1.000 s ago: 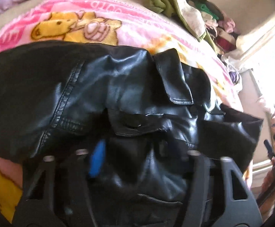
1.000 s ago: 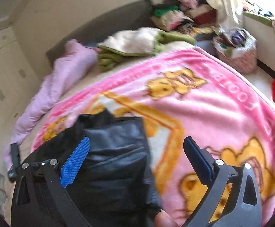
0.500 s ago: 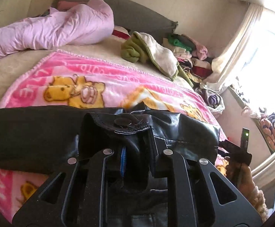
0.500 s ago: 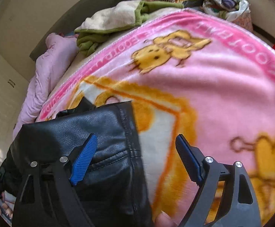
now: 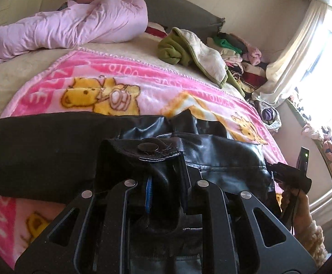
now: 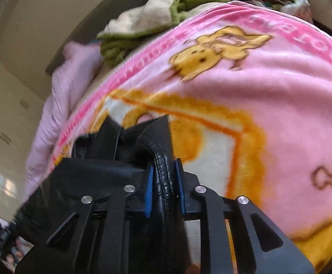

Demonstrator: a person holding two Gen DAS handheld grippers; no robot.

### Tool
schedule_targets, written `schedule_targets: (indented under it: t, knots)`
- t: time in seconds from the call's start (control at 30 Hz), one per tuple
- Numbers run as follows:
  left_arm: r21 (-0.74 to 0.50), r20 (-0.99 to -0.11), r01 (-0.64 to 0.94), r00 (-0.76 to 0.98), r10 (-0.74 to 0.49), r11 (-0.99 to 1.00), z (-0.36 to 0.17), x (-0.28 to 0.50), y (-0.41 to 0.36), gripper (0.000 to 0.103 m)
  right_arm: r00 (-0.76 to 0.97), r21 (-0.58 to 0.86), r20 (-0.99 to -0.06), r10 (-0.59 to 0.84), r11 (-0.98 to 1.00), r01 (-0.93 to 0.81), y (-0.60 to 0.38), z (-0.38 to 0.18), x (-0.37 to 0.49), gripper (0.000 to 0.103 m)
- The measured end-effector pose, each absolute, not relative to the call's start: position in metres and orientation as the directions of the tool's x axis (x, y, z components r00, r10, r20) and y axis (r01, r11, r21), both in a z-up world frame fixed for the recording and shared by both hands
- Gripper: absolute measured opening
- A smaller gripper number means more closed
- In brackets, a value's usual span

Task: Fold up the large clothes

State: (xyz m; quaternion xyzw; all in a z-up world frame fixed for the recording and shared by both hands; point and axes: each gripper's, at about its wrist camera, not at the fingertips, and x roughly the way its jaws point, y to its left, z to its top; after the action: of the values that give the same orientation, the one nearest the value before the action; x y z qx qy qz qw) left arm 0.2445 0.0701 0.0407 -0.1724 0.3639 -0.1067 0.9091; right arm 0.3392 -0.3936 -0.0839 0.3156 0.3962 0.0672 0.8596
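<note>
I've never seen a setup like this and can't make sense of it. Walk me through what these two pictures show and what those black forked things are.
No robot here: a person holds a two-finger gripper in each hand, each with a camera looking along its fingers. One picture is from the left gripper, one from the right gripper. The black forks at the bottom are the fingers, with blue pads. Both are shut on the black leather jacket, which lies on a pink cartoon-bear blanket spread over a bed. The right gripper's jaws have just closed on a stitched edge of it. Behind lie a lilac duvet, a green and cream blanket and a pile of clothes.
</note>
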Motion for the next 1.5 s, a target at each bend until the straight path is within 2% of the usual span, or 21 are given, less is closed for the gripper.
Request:
schedule_targets:
  t: [0.13, 0.3, 0.37, 0.4, 0.5, 0.73, 0.77, 0.8, 0.83, 0.93, 1.07, 1.17, 1.2, 1.27, 1.33, 1.43, 1.5]
  knots:
    - [-0.383, -0.654, 0.081, 0.680, -0.332, 0.920, 0.024, 0.263, 0.061, 0.011, 0.690, 0.600, -0.644, 0.330, 0.777, 0.188, -0.416, -0.094, 0.340, 0.004]
    - [-0.324, -0.751, 0.042, 0.597, -0.284, 0.945, -0.019, 0.281, 0.057, 0.011, 0.683, 0.553, -0.665, 0.302, 0.814, 0.178, -0.413, -0.091, 0.339, 0.007]
    - [-0.331, -0.746, 0.037, 0.601, -0.286, 0.943, -0.018, 0.278, 0.064, 0.011, 0.687, 0.548, -0.655, 0.316, 0.825, 0.143, -0.411, -0.079, 0.331, 0.030]
    - [-0.335, -0.740, 0.034, 0.609, -0.285, 0.942, -0.015, 0.276, 0.067, 0.011, 0.696, 0.538, -0.643, 0.320, 0.835, 0.113, -0.410, -0.071, 0.325, 0.050]
    - [-0.361, -0.713, 0.036, 0.633, -0.301, 0.932, -0.002, 0.268, 0.071, 0.011, 0.674, 0.511, -0.656, 0.340, 0.857, 0.064, -0.403, -0.060, 0.305, 0.067]
    - [-0.332, -0.680, 0.054, 0.678, -0.278, 0.942, 0.017, 0.253, 0.070, 0.011, 0.555, 0.511, -0.715, 0.426, 0.859, -0.002, -0.370, -0.079, 0.278, 0.069]
    - [-0.329, -0.684, 0.052, 0.675, -0.276, 0.943, 0.017, 0.253, 0.069, 0.011, 0.549, 0.496, -0.726, 0.413, 0.868, 0.003, -0.365, -0.083, 0.275, 0.061]
    - [-0.322, -0.690, 0.050, 0.671, -0.271, 0.945, 0.014, 0.254, 0.069, 0.011, 0.549, 0.480, -0.733, 0.401, 0.877, -0.001, -0.361, -0.087, 0.273, 0.024]
    - [-0.317, -0.697, 0.046, 0.667, -0.265, 0.947, 0.011, 0.256, 0.069, 0.011, 0.559, 0.461, -0.738, 0.380, 0.888, 0.005, -0.361, -0.087, 0.270, 0.018]
    - [-0.317, -0.725, 0.047, 0.632, -0.274, 0.947, -0.004, 0.261, 0.065, 0.012, 0.590, 0.441, -0.730, 0.345, 0.897, 0.020, -0.367, -0.088, 0.262, 0.014]
    - [-0.243, -0.754, 0.046, 0.619, -0.218, 0.969, -0.018, 0.265, 0.056, 0.014, 0.595, 0.448, -0.730, 0.335, 0.893, 0.048, -0.373, -0.094, 0.258, 0.015]
    - [-0.233, -0.753, 0.038, 0.626, -0.205, 0.972, -0.018, 0.263, 0.057, 0.020, 0.606, 0.408, -0.738, 0.296, 0.912, 0.051, -0.371, -0.086, 0.251, 0.021]
    - [-0.233, -0.751, 0.035, 0.629, -0.203, 0.972, -0.016, 0.262, 0.059, 0.024, 0.608, 0.398, -0.739, 0.291, 0.916, 0.045, -0.371, -0.083, 0.248, 0.024]
    - [-0.238, -0.741, 0.033, 0.640, -0.204, 0.971, -0.011, 0.259, 0.061, 0.026, 0.618, 0.354, -0.742, 0.261, 0.935, 0.030, -0.371, -0.071, 0.234, 0.028]
    - [-0.240, -0.735, 0.023, 0.649, -0.197, 0.970, -0.004, 0.257, 0.063, 0.028, 0.630, 0.339, -0.733, 0.255, 0.941, 0.014, -0.373, -0.060, 0.222, 0.042]
    - [-0.215, -0.718, 0.000, 0.678, -0.158, 0.977, 0.009, 0.250, 0.068, 0.030, 0.663, 0.344, -0.695, 0.277, 0.939, -0.032, -0.375, -0.034, 0.198, 0.047]
    - [-0.213, -0.695, -0.012, 0.705, -0.143, 0.977, 0.020, 0.246, 0.072, 0.037, 0.684, 0.355, -0.669, 0.293, 0.933, -0.052, -0.377, -0.017, 0.182, 0.051]
